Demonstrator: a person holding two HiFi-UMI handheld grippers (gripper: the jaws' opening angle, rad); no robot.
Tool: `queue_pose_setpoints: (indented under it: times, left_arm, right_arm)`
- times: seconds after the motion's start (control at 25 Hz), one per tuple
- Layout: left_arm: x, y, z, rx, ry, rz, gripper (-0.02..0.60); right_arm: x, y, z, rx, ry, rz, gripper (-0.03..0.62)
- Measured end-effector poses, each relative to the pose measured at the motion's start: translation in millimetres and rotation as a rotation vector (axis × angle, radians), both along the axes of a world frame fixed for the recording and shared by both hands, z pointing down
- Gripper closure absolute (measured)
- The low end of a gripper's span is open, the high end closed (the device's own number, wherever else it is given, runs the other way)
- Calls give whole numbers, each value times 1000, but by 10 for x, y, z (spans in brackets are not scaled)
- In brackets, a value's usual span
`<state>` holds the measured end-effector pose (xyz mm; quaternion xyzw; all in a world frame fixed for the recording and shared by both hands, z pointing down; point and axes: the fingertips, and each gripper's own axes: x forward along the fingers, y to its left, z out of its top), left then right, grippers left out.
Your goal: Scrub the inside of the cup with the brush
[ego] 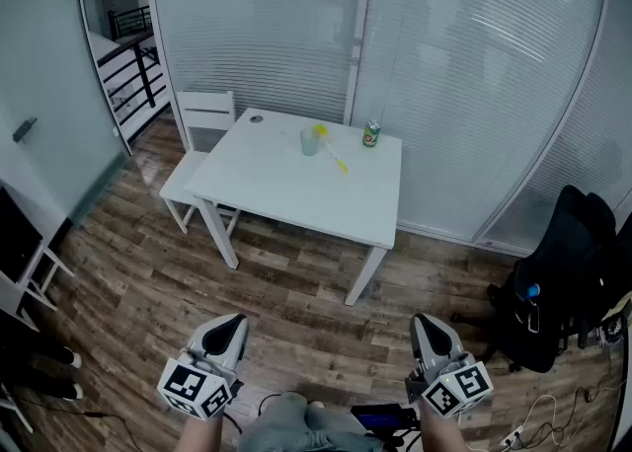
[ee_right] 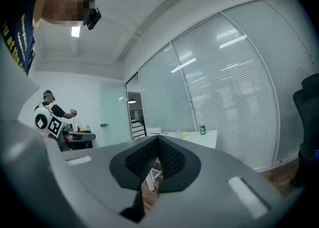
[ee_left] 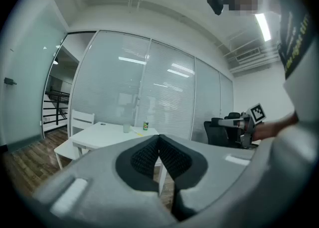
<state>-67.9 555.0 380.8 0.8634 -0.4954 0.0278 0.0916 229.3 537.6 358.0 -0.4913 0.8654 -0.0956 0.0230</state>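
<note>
- Both pairs of jaws are pressed together with nothing between them: the left gripper [ee_left: 159, 138] and the right gripper [ee_right: 158, 140] are closed and empty, and we hold them low in front of us.
- We stand well apart from the white table [ego: 296, 198], with a stretch of wooden floor [ego: 296, 312] between us and it.
- The cup [ego: 310, 142] stands upright near the table's far edge, and a green can [ego: 371, 133] stands off to its right.
- The yellow brush [ego: 334, 156] lies at the cup, its handle running along the tabletop toward us. From this far off we cannot tell whether its head rests in the cup or just beside it.
- We judge the task not yet begun: neither gripper is near the cup or the brush, and no scrubbing is under way.
- Everything is left to do: we must reach the table, steady the cup with one gripper, take the brush in the other, and work the bristles around the inside.
</note>
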Motion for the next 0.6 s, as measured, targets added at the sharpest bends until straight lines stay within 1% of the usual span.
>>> queue_pose_setpoints:
  times: [0.16, 0.44, 0.6]
  left_arm:
    - [-13, -37, 4, -11, 17, -11, 580]
    - [4, -112, 40, -12, 5, -19, 580]
    - [23, -196, 45, -12, 0, -25, 580]
  right_arm:
    - [55, -31, 23, -3, 3, 7, 589]
    - [149, -106, 50, -9, -1, 15, 589]
    - [174, -191, 15, -3, -25, 13, 589]
